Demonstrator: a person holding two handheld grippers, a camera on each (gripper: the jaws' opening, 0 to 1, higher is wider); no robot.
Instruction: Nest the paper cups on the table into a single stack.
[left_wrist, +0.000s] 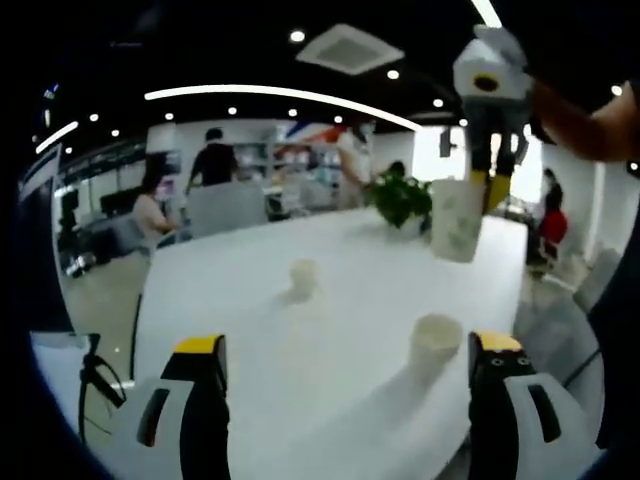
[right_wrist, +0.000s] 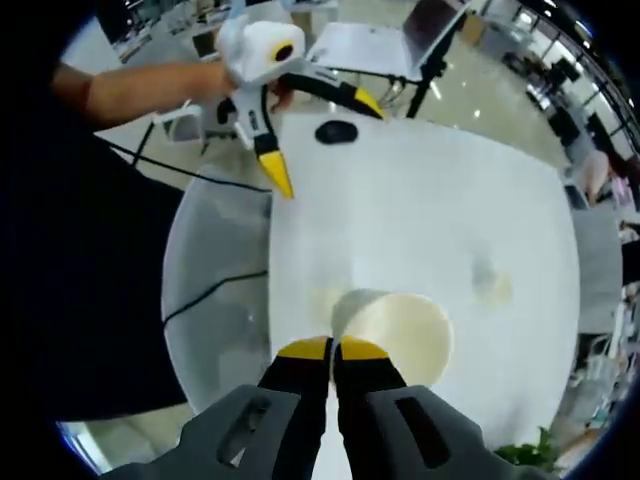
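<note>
My right gripper (right_wrist: 333, 350) is shut on the rim of a pale paper cup (right_wrist: 395, 330) and holds it in the air above the white table (right_wrist: 420, 200). In the left gripper view that cup (left_wrist: 457, 220) hangs tilted under the right gripper (left_wrist: 487, 185) at the upper right. Two more cups stand on the table: one mid-table (left_wrist: 304, 277) and one near my right jaw (left_wrist: 435, 340). My left gripper (left_wrist: 350, 350) is open with nothing between its jaws, low over the near table edge. From above, the left gripper (right_wrist: 322, 142) shows open, and a cup (right_wrist: 490, 285) stands off to the right.
A potted green plant (left_wrist: 400, 198) stands at the table's far end. A small dark object (right_wrist: 335, 131) lies near the table edge by the left gripper. Several people and chairs are in the office behind. A cable (right_wrist: 215, 290) hangs beside the table.
</note>
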